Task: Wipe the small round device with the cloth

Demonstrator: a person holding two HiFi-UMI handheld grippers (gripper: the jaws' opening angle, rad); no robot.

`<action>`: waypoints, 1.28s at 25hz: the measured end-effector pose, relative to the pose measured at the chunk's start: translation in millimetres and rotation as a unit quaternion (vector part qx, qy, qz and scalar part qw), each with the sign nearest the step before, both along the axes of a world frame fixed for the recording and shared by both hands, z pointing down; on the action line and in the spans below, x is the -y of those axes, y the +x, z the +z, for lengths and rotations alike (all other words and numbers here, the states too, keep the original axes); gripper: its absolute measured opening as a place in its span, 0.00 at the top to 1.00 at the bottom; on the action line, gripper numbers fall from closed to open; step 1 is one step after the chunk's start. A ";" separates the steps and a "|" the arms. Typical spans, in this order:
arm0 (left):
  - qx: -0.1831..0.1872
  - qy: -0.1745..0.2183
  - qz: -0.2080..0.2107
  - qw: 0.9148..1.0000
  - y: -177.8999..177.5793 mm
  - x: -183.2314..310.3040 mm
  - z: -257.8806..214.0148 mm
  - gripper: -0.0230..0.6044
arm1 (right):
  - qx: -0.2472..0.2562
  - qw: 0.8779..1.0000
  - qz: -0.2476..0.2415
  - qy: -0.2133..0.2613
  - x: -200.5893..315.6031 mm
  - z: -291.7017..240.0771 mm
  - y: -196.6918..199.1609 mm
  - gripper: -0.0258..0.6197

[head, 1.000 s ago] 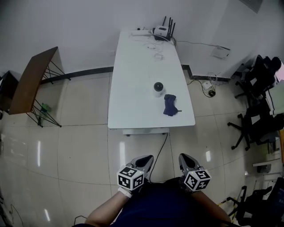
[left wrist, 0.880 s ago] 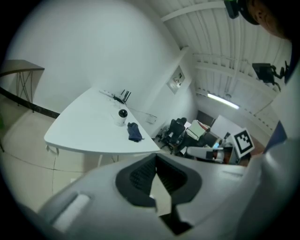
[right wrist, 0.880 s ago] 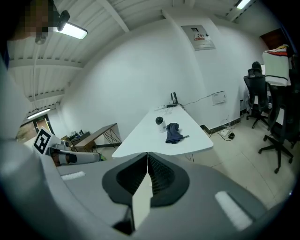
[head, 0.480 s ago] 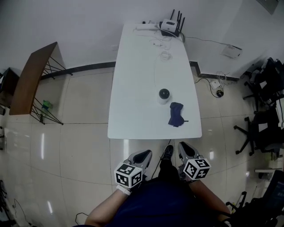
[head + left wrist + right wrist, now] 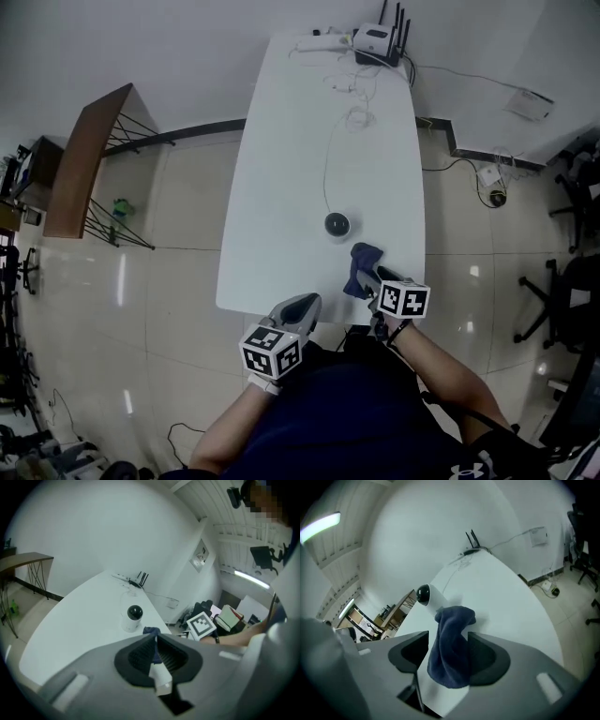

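The small round device (image 5: 337, 224), white with a black dome, stands on the white table (image 5: 281, 206) near its front. A dark blue cloth (image 5: 360, 265) lies crumpled just right of the device and nearer to me. My right gripper (image 5: 373, 279) is at the cloth, its jaws opening wide. In the right gripper view the cloth (image 5: 454, 620) rises between the jaws, with the device (image 5: 424, 594) behind it. My left gripper (image 5: 302, 307) hovers shut and empty at the table's front edge. The left gripper view shows the device (image 5: 134, 616) ahead.
A thin cable (image 5: 328, 159) runs from the device to a router (image 5: 380, 39) and plugs at the table's far end. A brown side table (image 5: 84, 159) stands on the left. Office chairs (image 5: 572, 187) and floor cables are on the right.
The view has come up to the table. My right gripper has reached forward over the front edge to the cloth and opened its jaws around it. The left gripper stayed shut.
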State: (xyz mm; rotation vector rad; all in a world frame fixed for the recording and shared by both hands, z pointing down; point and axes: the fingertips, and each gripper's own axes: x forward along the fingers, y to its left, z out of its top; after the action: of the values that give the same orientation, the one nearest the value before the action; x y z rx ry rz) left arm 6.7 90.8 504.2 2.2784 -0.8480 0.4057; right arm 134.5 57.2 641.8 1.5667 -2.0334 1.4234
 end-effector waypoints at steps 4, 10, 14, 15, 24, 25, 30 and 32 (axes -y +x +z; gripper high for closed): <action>0.001 -0.020 0.017 1.000 20.0 12.8 4.2 0.94 | 0.021 0.999 0.000 -0.034 24.2 18.2 0.0 0.61; -0.010 -0.026 0.078 0.997 35.2 26.7 17.8 0.93 | 0.073 0.996 0.030 -0.035 37.0 9.5 -3.5 0.84; -0.032 -0.027 0.173 0.984 62.1 30.4 17.0 0.65 | 0.153 0.987 0.043 0.024 33.8 -47.1 -19.2 0.84; -0.035 -0.033 0.197 0.979 68.6 29.7 19.3 0.59 | 0.168 0.984 0.042 0.040 34.8 -60.6 -21.4 0.84; -0.011 -0.010 0.273 0.962 65.7 40.1 23.4 0.52 | 0.323 0.939 -0.001 0.118 39.6 -121.4 -48.3 0.84; -0.016 -0.014 0.269 0.963 64.1 40.8 21.4 0.53 | 0.325 0.938 -0.004 0.123 39.4 -123.9 -50.1 0.84; -0.021 -0.021 0.265 0.964 60.9 32.9 19.3 0.54 | 0.360 0.924 -0.028 0.127 33.0 -131.3 -68.9 0.84; -0.018 -0.019 0.265 0.964 59.9 29.2 19.2 0.55 | 0.365 0.921 -0.034 0.130 31.4 -131.7 -73.5 0.83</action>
State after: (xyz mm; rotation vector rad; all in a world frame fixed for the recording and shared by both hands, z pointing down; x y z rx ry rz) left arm 66.5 61.6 523.4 2.4475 -0.1937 0.6061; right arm 61.0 25.8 510.1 1.1044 -2.7442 1.9854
